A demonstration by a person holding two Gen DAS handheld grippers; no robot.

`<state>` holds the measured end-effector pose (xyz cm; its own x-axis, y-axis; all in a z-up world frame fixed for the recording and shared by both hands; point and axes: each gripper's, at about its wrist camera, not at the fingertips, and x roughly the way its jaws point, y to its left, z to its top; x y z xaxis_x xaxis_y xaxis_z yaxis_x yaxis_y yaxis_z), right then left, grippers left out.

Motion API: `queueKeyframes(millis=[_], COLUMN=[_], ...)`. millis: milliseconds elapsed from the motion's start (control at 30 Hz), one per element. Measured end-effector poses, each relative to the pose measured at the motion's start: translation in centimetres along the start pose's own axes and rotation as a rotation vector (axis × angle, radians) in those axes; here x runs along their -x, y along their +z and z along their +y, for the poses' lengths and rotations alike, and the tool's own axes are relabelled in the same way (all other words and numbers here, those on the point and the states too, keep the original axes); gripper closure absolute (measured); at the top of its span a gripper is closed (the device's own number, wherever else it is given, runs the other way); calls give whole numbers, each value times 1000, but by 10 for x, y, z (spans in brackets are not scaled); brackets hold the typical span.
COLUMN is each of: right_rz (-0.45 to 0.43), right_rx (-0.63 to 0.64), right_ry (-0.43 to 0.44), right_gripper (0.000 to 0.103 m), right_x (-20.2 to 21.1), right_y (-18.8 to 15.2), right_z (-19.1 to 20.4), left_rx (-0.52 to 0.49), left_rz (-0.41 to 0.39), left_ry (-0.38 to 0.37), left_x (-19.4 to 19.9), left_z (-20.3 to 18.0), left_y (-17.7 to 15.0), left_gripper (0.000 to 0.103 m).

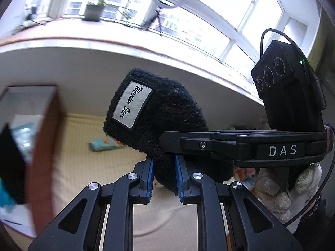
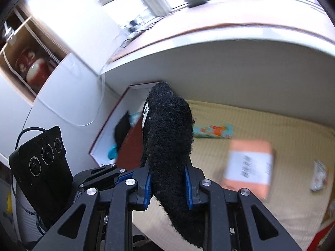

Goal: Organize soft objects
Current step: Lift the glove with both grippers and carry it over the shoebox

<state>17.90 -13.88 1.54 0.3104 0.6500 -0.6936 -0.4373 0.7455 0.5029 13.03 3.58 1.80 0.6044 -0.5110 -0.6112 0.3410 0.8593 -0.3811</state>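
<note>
A black knitted piece with a white sewn label is lifted above the cream surface. My left gripper is shut on its lower end, blue pads pressing both sides. My right gripper comes in from the right, side-on, and grips the same fabric higher up. A gloved hand holds it. In the right wrist view the black knitted piece stands up between the pads of the right gripper, which is shut on it. The left gripper reaches in from the left, its tips hidden behind the fabric.
A red-brown box with a white inside sits at the left, holding black and teal items. On the cream surface lie a teal-and-orange patterned piece, an orange parcel with a white label, and a small packet. A windowsill curves behind.
</note>
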Motion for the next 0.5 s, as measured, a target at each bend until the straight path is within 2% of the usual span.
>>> queueKeyframes(millis=[333, 500], right_rz=[70, 100], right_rx=[167, 207], right_ry=[89, 130], right_gripper=[80, 80], right_x=[-82, -125], right_y=[45, 58], right_z=[118, 168], left_rx=[98, 153], left_rz=[-109, -133], left_ry=[145, 207], left_x=[78, 95], left_z=[96, 128], left_y=[2, -2], left_gripper=[87, 87])
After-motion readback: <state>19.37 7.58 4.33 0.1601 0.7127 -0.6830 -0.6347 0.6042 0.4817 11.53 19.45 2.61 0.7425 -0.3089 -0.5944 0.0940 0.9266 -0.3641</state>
